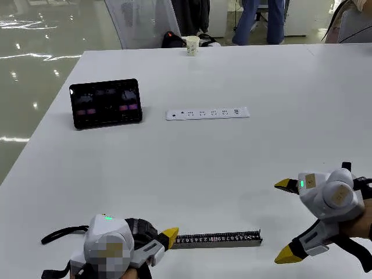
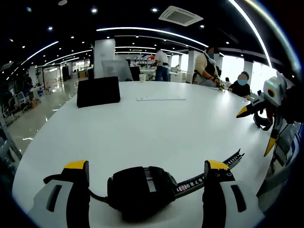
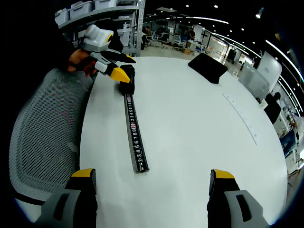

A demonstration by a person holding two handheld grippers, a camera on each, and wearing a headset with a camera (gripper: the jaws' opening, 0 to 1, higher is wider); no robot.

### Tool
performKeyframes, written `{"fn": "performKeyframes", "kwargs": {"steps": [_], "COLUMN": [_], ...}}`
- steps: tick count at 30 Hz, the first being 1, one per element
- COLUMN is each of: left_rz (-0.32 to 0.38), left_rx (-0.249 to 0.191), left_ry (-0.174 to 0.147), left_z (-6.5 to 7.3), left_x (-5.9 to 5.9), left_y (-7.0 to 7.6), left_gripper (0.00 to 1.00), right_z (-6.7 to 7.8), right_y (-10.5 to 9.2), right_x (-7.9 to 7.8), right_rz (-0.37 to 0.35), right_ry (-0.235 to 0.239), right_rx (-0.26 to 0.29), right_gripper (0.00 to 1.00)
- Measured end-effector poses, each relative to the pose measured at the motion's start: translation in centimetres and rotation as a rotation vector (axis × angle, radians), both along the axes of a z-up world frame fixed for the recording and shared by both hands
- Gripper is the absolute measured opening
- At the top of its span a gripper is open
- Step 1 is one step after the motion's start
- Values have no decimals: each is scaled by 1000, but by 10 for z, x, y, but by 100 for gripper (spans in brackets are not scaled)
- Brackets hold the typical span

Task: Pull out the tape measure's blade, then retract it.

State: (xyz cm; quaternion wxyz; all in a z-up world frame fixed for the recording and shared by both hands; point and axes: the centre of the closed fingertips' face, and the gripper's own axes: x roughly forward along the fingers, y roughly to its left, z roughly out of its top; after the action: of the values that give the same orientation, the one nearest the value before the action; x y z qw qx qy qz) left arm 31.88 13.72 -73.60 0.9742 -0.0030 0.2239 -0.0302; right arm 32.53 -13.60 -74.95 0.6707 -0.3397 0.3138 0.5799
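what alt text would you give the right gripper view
A tape measure's blade lies pulled out along a white table, its free end just ahead of the right gripper, whose jaws stand open. At the far end the left gripper sits at the black case. A grey mesh chair stands beside the table.

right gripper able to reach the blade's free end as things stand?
Probably yes. The right gripper is open, beside the blade's free end, with bare table between them. The left gripper sits at the tape measure case, at the blade's other end, out of the way.
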Motion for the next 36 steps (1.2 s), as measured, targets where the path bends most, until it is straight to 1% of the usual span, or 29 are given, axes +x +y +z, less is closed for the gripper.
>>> {"fn": "performKeyframes", "kwargs": {"steps": [1, 2, 4, 8, 10, 12, 15, 17, 20, 22, 23, 26, 28, 30, 32, 36], "left_rz": [-5, -10, -6, 0, -3, -9, -26, -43, -50, -44, -43, -40, -38, -40, -45, -51], "left_rx": [16, 4, -9, -14, -12, -27, -19, -17, -10, -17, -14, -14, -14, -16, -17, -15], "left_ry": [-24, -14, -12, -1, 1, 7, 9, 0, 0, 8, 8, 9, 9, 11, 12, 13], "left_z": [2, -1, -3, -8, -9, -10, -12, -12, -14, -16, -16, -16, -17, -17, -18, -19], "left_x": [1, 0, 1, 1, 3, 2, -1, -1, 0, -1, -1, -1, -2, -2, -2, -2], "left_y": [1, -1, 0, -1, -3, -7, -9, -10, -10, -9, -8, -6, -5, -6, -7, -9], "left_gripper": [97, 99, 99, 99, 99, 99, 99, 99, 99, 99, 99, 99, 99, 99, 99, 99], "right_z": [-1, -2, -3, -8, -10, -13, -16, -20, -26, -30, -31, -35, -37, -40, -41, -42], "right_y": [1, 3, 5, 10, 13, 15, 19, 22, 22, 20, 20, 20, 20, 18, 18, 18], "right_x": [0, 1, 1, 4, 5, 8, 9, 11, 10, 7, 6, 3, 2, 2, 2, 0], "right_rz": [5, 10, 19, 33, 31, 31, 33, 35, 34, 47, 51, 47, 60, 73, 76, 99], "right_ry": [-1, -3, -3, 5, 16, 22, 33, 40, 55, 62, 63, 79, 73, 61, 66, 66], "right_rx": [0, -2, -9, -20, -16, -18, -20, -10, -27, -39, -42, -43, -48, -67, -71, -77], "right_gripper": [99, 99, 99, 99, 99, 99, 99, 99, 99, 93, 90, 91, 88, 83, 81, 70]}}
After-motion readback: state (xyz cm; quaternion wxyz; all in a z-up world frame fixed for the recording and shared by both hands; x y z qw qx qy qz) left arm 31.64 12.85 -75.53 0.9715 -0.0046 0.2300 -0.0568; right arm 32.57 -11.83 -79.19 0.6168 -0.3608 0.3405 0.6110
